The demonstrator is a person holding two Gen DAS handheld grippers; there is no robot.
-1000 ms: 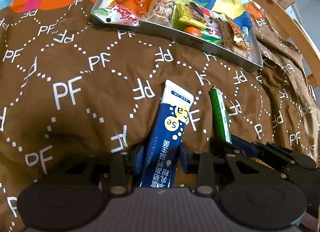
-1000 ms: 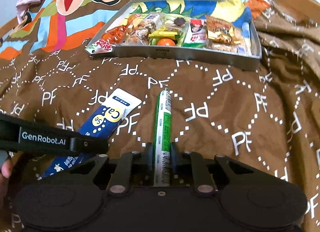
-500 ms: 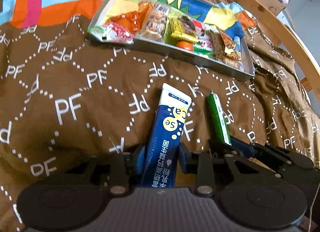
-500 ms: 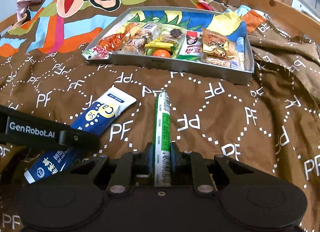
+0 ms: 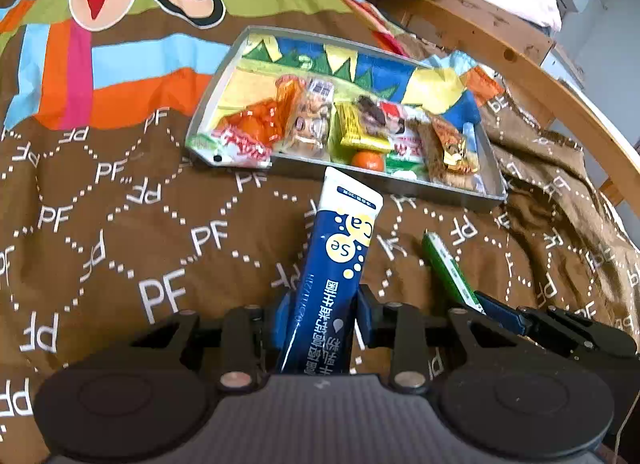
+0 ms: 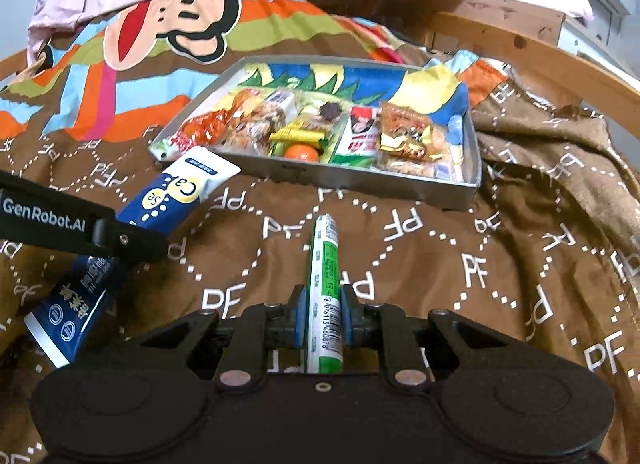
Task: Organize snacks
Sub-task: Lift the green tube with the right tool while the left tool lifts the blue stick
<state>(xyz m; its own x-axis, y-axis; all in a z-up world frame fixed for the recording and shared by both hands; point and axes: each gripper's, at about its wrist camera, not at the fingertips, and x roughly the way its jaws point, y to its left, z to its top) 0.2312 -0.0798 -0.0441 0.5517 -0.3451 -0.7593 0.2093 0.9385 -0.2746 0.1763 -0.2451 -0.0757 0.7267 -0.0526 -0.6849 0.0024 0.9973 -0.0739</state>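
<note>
My left tongs (image 5: pixel 322 306) clamp the blue tube (image 5: pixel 334 272); my right tongs (image 6: pixel 323 314) clamp the green stick (image 6: pixel 326 288), the snack tray (image 6: pixel 360 180) ahead, perhaps metal.

Blue tube (image 5: pixel 336 276) and green stick (image 6: pixel 326 292), both clamped, point toward the grey snack-filled tray (image 6: pixel 360 180) on the blanket

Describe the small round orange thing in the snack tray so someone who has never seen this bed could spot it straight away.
Start from the grey metal tray lying on the brown blanket. Look along the tray's near wall, about midway, just below a yellow wrapper. The orange ball sits there: the only smooth round piece among flat crinkly packets.
</note>
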